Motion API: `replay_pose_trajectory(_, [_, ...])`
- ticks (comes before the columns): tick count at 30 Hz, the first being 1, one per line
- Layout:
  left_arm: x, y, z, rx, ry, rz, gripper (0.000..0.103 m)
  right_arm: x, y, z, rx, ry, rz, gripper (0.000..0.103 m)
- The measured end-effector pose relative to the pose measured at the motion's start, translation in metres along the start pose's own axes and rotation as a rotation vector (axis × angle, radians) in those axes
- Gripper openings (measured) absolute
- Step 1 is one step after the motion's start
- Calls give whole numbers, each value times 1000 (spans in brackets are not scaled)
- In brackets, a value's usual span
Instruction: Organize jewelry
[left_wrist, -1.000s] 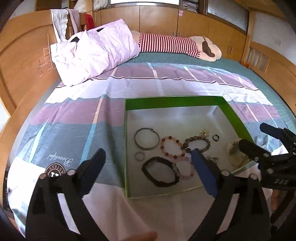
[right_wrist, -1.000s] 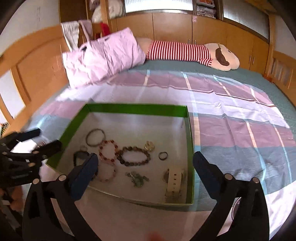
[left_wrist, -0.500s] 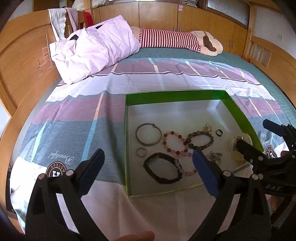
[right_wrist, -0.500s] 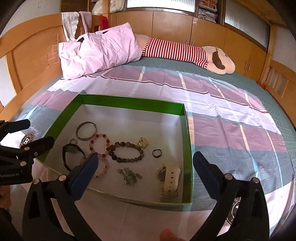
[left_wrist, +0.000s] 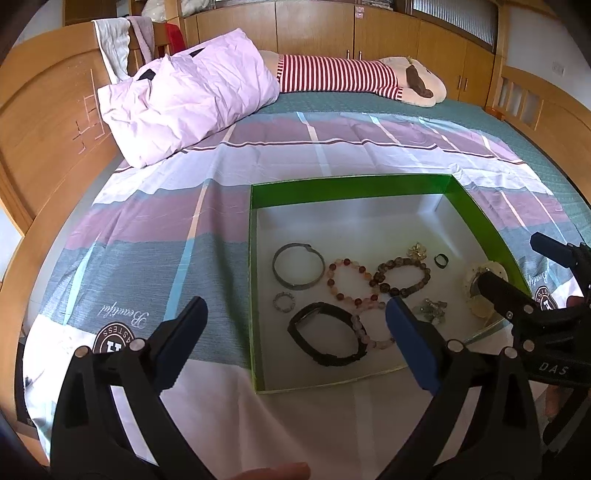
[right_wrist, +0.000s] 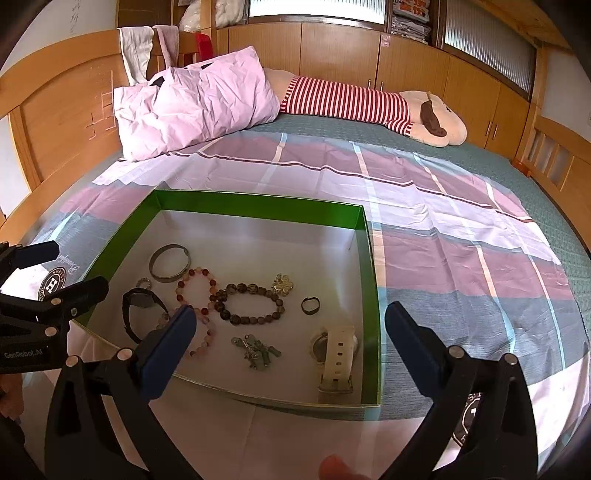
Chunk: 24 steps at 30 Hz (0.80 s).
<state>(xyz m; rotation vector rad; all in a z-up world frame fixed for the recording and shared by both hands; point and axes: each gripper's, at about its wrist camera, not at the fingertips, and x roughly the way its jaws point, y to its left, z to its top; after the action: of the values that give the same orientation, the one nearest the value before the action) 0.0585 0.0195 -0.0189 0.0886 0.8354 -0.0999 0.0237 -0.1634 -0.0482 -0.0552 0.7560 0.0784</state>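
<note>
A shallow green box (left_wrist: 347, 188) (right_wrist: 371, 266) with a white floor lies on the bed. In it lie a metal bangle (left_wrist: 298, 266) (right_wrist: 170, 263), a red bead bracelet (left_wrist: 349, 282) (right_wrist: 196, 290), a dark bead bracelet (left_wrist: 402, 277) (right_wrist: 253, 303), a black watch (left_wrist: 327, 339) (right_wrist: 142, 314), a white watch (right_wrist: 336, 356) (left_wrist: 484, 288), a dark ring (left_wrist: 441, 260) (right_wrist: 309, 305), a gold brooch (right_wrist: 282, 285) and a charm cluster (right_wrist: 255, 350). My left gripper (left_wrist: 295, 339) is open and empty over the box's near left. My right gripper (right_wrist: 290, 347) is open and empty over its near right.
The bed has a striped purple, grey and white sheet (left_wrist: 147, 229). A pink pillow (left_wrist: 184, 96) and a striped plush toy (left_wrist: 351, 77) lie at the far side. A wooden headboard (left_wrist: 40, 122) stands at the left. Each gripper shows in the other's view (left_wrist: 546, 317) (right_wrist: 37, 306).
Both grippers have drawn back and risen a little, so the box and jewelry sit slightly farther off. Both stay open and empty. The jewelry has not moved.
</note>
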Motion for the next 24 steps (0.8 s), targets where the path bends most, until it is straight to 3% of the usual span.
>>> replay_pose_trajectory(24, [5,-1,0,-4,31,-34,99,5,10,-6,-23,0,-17,102])
